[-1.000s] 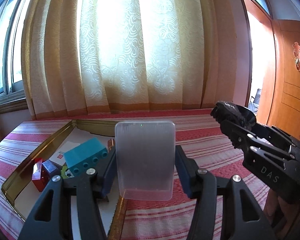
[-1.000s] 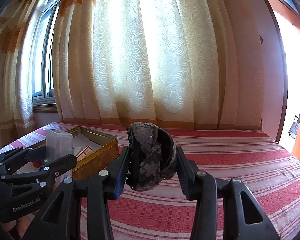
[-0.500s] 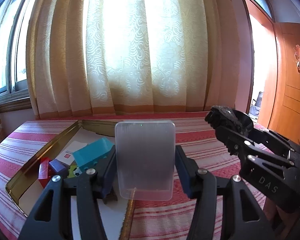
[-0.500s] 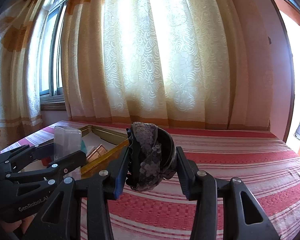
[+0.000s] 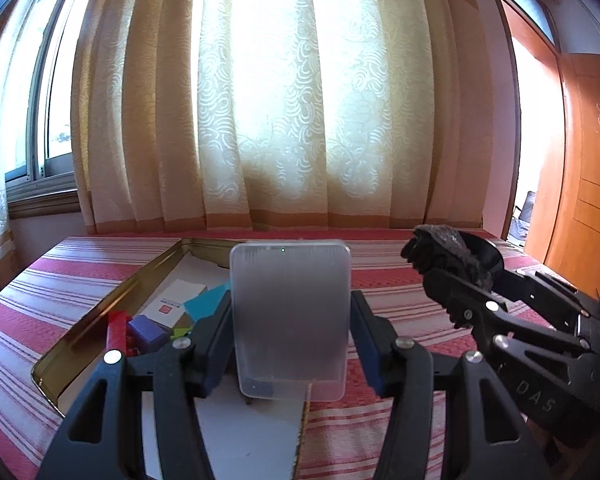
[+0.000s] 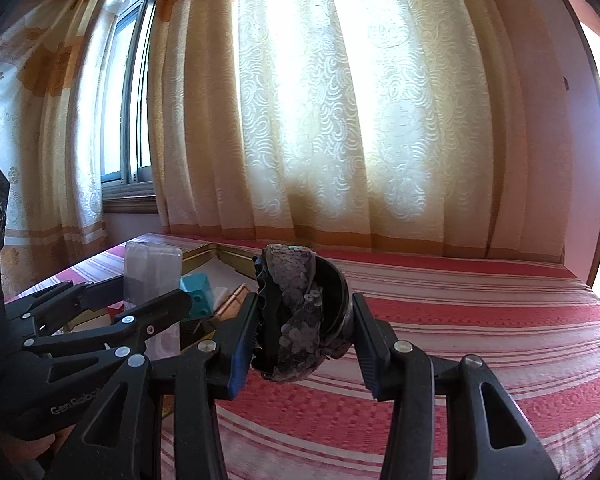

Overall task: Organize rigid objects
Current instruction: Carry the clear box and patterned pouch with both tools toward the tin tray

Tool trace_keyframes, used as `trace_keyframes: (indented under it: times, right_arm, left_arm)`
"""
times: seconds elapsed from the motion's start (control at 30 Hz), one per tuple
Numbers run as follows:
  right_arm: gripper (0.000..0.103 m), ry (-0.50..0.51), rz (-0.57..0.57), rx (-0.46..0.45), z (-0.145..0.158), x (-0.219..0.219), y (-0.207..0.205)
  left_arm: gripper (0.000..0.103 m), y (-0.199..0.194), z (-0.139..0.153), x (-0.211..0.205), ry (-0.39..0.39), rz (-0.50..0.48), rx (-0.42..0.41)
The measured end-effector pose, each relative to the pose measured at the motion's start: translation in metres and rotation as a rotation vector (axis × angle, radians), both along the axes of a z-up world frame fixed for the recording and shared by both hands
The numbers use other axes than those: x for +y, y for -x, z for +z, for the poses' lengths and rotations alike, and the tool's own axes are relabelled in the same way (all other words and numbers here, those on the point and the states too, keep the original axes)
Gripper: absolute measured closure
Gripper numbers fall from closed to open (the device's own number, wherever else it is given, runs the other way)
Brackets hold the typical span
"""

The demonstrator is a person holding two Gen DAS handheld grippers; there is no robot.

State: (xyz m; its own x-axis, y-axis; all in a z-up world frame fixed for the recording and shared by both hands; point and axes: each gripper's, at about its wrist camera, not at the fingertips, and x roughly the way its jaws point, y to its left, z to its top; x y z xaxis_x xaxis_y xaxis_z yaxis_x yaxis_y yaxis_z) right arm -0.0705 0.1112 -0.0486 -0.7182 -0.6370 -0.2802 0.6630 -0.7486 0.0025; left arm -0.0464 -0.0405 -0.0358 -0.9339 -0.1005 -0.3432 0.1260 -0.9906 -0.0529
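My left gripper [image 5: 290, 332] is shut on an upright frosted plastic case [image 5: 290, 312], held above the near right edge of a gold tin tray [image 5: 112, 300]. My right gripper [image 6: 304, 328] is shut on a dark round sequined piece [image 6: 300, 312] above the striped cloth, just right of the tray [image 6: 204, 252]. In the tray lie a teal block [image 5: 206, 304], a red block [image 5: 116, 330], a purple block [image 5: 146, 334] and a white card [image 5: 176, 302]. Each gripper shows in the other's view: the right gripper [image 5: 456, 276] beside the case, the left gripper [image 6: 152, 296] with its case [image 6: 152, 272].
A red-and-white striped cloth [image 6: 460, 320] covers the table, bare to the right of the tray. Cream patterned curtains [image 5: 292, 120] hang close behind the far edge, with a window [image 5: 56, 100] at the left. A wooden door [image 5: 580, 180] stands at the right.
Both grippers drifted sideways with their loads still held. The right gripper has drawn nearer the left one, and the tray now sits closer to the middle of the right wrist view.
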Motion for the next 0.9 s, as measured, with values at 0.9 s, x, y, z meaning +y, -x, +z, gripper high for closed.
trace_keyframes:
  times: [0.9]
  right_arm:
    - [0.056,-0.015,0.089,-0.015,-0.002,-0.035,-0.015]
  left_arm:
    - [0.049,-0.008,-0.004,-0.044,-0.030,0.077,-0.003]
